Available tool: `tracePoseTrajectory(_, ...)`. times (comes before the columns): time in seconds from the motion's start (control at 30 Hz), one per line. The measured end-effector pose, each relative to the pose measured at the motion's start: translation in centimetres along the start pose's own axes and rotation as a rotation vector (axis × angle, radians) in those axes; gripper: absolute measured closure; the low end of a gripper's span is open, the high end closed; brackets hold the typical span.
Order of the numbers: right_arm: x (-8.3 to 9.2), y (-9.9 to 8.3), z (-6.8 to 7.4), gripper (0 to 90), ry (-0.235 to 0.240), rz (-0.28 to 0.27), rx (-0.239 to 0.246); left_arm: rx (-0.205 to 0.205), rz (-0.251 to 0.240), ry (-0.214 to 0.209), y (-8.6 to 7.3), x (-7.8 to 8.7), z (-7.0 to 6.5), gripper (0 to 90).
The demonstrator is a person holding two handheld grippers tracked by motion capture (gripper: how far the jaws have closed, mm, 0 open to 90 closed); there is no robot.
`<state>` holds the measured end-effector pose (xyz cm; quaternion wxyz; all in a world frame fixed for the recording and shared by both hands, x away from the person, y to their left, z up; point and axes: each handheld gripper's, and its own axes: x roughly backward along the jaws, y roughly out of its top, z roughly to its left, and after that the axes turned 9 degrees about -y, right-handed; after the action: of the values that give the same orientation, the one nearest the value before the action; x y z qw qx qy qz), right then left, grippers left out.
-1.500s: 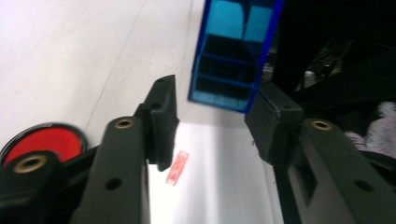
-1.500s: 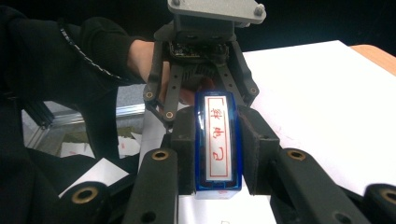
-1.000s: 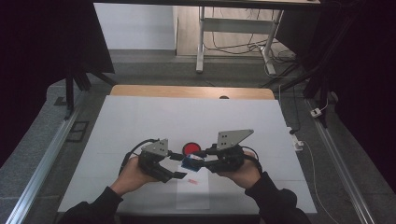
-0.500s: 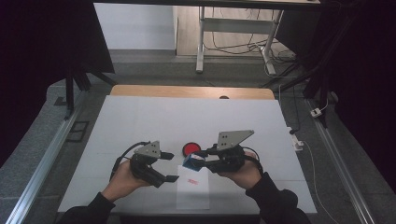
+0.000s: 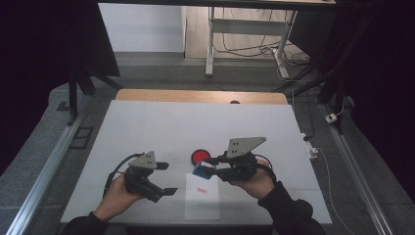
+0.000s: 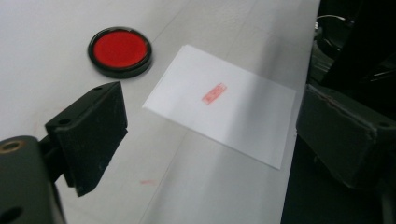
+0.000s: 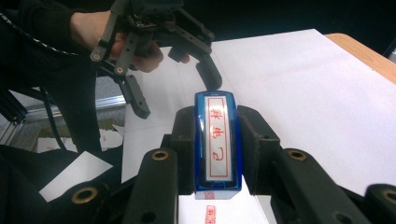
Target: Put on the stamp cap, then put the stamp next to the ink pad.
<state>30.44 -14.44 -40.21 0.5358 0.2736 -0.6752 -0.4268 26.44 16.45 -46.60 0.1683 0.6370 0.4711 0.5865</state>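
On the left, the left gripper [image 5: 164,177] hangs low over the table [image 5: 147,127], jaws wide apart and nothing between them; they have just been opening, and the sheet [image 5: 201,196] lies flat just beside them, let go. In the left gripper view that sheet [image 6: 224,102] carries one small red rectangular imprint [image 6: 214,93], too small to read, with the ink pad [image 6: 120,50], round, black-rimmed and red inside, a little beyond it. A faint red smear [image 6: 148,182] marks the bare table nearer the camera.

Moving across in the high view, the ink pad [image 5: 199,156] sits between the two grippers, just past the sheet's far edge. Then the right gripper [image 5: 208,169] is clenched on the stamp [image 5: 201,170], a blue block, carried above the sheet's top corner, clear of the paper.

By the look of it, one print is made and the stamp is lifted off. The likely next move is either to re-ink on the pad or to set the stamp down; re-inking calls for turning its face down squarely onto the red.

In the right gripper view the stamp [image 7: 218,140] shows a white label with a red border and three red characters, seemingly Chinese, not clearly legible.
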Motion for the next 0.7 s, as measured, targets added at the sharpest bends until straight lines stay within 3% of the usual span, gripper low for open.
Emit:
tracePoseTrajectory(0.17, 0.0, -0.1, -0.1, 69.8, -0.009, 0.002, -0.007, 0.028, 0.001, 0.05, -0.8, 0.6, -0.4, 4.6)
tracePoseTrajectory(0.33, 0.2, -0.1, -0.3, 69.8, -0.022, 0.003, -0.021, 0.061, -0.002, 0.066, -1.7, 1.2, -0.5, 2.0)
tracePoseTrajectory(0.7, 0.5, -0.6, -0.8, 69.8, -0.077, 0.041, -0.034, 0.071, -0.01, 0.128, -3.5, 2.6, -1.3, 0.7)
